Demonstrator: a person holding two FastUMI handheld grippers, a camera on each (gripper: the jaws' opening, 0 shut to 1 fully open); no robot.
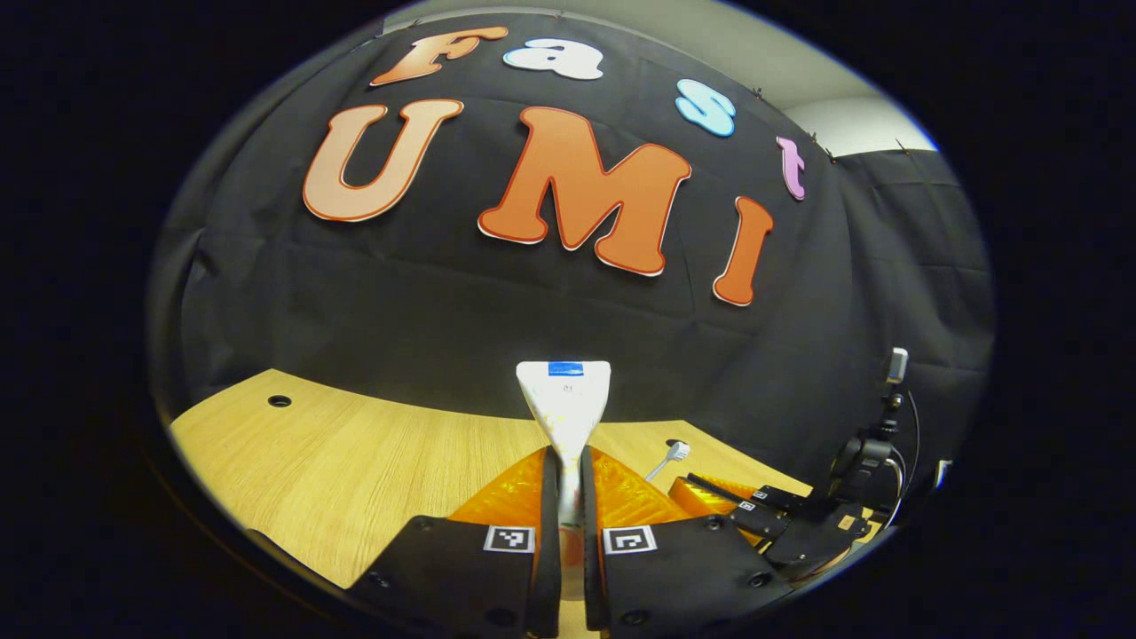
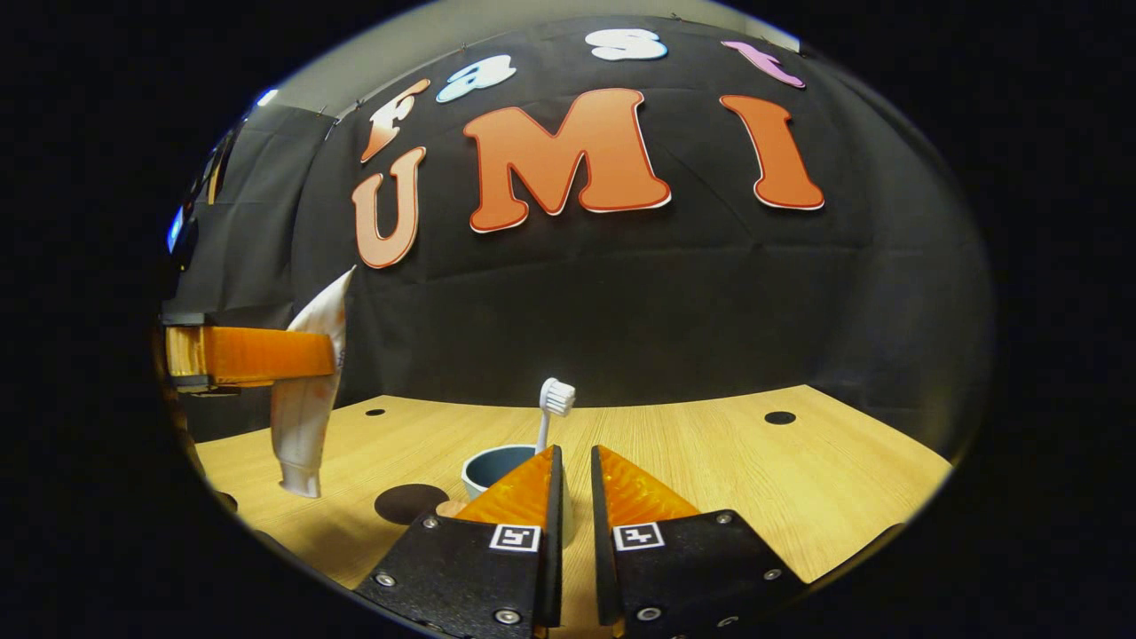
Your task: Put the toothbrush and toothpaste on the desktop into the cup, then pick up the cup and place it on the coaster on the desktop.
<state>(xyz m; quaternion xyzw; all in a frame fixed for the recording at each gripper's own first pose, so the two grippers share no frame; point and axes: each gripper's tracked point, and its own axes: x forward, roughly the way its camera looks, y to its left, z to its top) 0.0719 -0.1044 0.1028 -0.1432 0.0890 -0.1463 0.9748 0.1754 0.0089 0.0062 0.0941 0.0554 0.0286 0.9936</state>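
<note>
Gripping now: left gripper (image 1: 568, 497) has both orange fingers pinched on the toothpaste (image 1: 566, 404), mid-tube, crimped end up, carried clear above the desktop (image 1: 355, 461).
Tube feel: looks light and squashy, so I'd guess a hard squeeze dents it; mid-body hold seems fine, cap end hangs down.
Right gripper (image 2: 572, 479): fingers nearly together with a thin gap, nothing between them, low over the desk.
Cup (image 2: 493, 466): blue, just beyond the right fingertips, toothbrush (image 2: 550, 413) already standing in it, bristles up.
Coaster (image 2: 410, 502): dark disc, left of the cup, bare.
Tube vs cup: from the right gripper view the tube hangs left of the cup, well apart.
</note>
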